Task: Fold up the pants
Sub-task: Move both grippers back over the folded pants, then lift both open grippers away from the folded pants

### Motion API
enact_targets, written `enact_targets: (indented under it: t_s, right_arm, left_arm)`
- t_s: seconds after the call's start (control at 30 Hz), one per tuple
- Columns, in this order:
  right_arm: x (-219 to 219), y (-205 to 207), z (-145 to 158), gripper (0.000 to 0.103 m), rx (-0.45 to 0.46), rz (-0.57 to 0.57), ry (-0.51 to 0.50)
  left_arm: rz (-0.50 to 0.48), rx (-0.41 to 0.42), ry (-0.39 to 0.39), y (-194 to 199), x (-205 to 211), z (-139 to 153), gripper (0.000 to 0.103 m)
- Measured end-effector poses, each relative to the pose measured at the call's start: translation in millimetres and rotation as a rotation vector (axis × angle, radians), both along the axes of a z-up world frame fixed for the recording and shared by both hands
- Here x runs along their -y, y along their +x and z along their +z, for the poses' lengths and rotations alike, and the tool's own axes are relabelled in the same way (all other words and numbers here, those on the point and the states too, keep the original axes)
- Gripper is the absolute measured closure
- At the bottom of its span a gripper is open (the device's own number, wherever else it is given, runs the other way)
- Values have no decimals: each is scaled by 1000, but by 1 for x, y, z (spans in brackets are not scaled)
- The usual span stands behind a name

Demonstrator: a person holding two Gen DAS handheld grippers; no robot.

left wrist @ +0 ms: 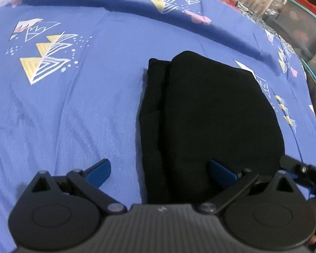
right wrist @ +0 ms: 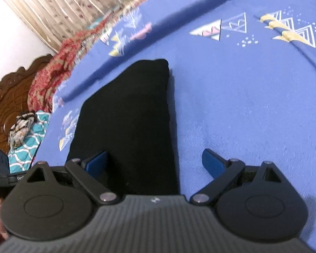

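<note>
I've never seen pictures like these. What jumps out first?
A black folded pair of pants lies in the middle of a blue bedsheet printed with yellow and white triangles. In the foreground of each view, a black gripper with blue fingertips, left gripper and right gripper, stands open.

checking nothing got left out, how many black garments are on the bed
1: the folded black pants on the blue bedsheet, between the open left gripper and open right gripper. Layers underneath could be hidden.

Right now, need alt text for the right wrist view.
Black folded pants lie in a compact bundle on a blue bedsheet with triangle prints. The right gripper hangs over the bundle's near end, blue fingers spread wide, holding nothing. A carved wooden headboard and beige curtains sit behind.
</note>
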State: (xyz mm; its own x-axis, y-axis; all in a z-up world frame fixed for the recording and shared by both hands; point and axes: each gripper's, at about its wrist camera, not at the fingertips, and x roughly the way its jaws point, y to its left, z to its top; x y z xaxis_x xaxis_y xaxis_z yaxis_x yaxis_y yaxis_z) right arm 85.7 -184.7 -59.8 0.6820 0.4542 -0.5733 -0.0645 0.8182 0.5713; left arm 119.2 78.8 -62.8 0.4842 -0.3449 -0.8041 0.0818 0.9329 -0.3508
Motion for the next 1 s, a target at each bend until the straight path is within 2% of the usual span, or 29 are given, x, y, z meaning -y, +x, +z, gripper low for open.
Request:
enact_targets:
  t_s: [0.5,0.63,0.77,0.87,1.0]
  right_arm:
    - [-4,-28,3,5,-12,-16,-16]
    - [-3,-42,2,5,-17,-13,-13]
    - [-4,-56,4,5,-30,-2,-17]
    - [-1,-72,1,5,-34,-1,-9]
    - [-7,-96,2,5,-18,-4,-40]
  left_arm:
    - [28,13,33,-22,-2,16,0]
    - [33,35,27,-33,-6,24,0]
    - [23,92,4,-54,-16,32,0]
    - [23,118,17,-76,-26,26,0]
    - [38,89,-8,-101,-39,6,0]
